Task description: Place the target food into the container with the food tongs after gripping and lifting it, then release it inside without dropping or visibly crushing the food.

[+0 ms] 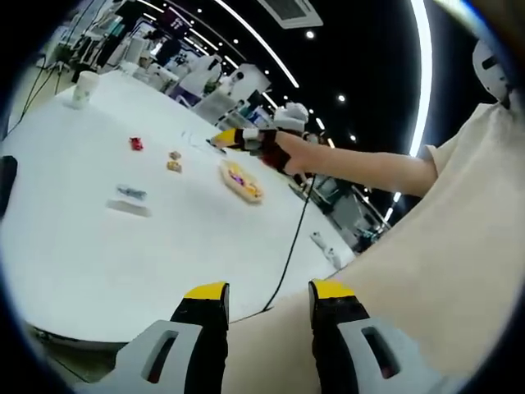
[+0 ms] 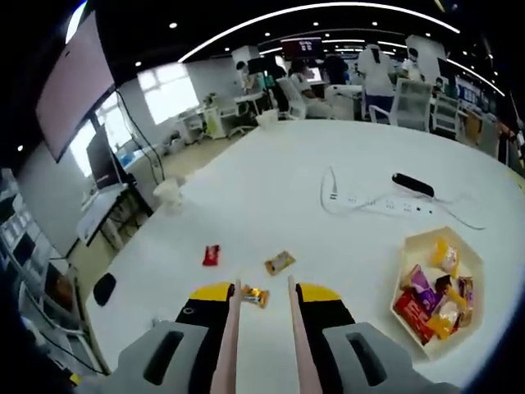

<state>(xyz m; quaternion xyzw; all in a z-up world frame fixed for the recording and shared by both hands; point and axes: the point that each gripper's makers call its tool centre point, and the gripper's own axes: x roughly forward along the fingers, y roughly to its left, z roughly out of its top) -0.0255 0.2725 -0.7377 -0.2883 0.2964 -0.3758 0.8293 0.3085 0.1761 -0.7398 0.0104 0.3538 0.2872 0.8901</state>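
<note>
Lining the tongs up on the wrapped candy

The gold-wrapped candy [image 2: 255, 296] lies on the white table [image 2: 271, 197] just ahead of my tongs [image 2: 261, 345], between their parted tips. The right gripper [image 2: 262, 300] holds them; how hard it presses I cannot tell. I should come down level and close gently. The tray [image 2: 410, 324] waits to the right. My left gripper [image 1: 268, 297] hangs open, idle.

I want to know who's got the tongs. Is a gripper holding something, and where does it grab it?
The right gripper holds the food tongs between its jaws, gripping along their two arms. The left gripper holds nothing.
</note>
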